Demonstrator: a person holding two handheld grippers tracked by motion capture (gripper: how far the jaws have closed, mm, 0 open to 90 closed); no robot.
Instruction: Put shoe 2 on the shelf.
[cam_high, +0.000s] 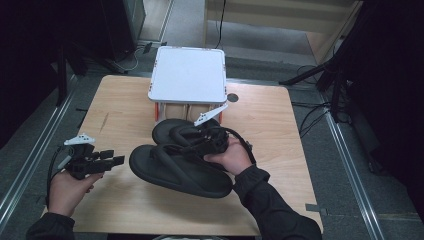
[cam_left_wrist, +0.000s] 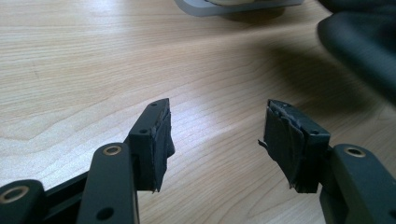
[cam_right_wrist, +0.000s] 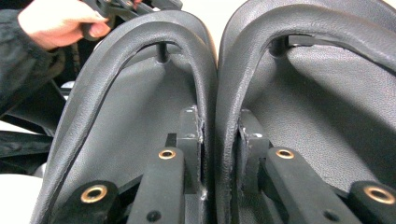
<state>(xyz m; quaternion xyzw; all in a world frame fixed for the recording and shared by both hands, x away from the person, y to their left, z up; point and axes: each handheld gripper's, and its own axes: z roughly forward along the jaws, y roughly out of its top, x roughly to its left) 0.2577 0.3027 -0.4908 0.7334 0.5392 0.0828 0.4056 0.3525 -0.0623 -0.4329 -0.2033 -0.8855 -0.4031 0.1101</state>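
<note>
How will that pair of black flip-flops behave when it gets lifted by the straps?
The black flip-flops will probably hang and swing, since the right hand-held gripper pinches only the two inner straps together. The thick foam-like soles suggest they are light. The straps look bendy, so the soles may sag or splay apart.

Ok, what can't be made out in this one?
- High view: the right gripper jaws, buried among the flip-flops' straps.
- High view: the space under the white stand, covered by its top.
- Left gripper view: the dark shape, blurred and cut by the right edge.
- Right gripper view: the straps' ends, cropped.
</note>
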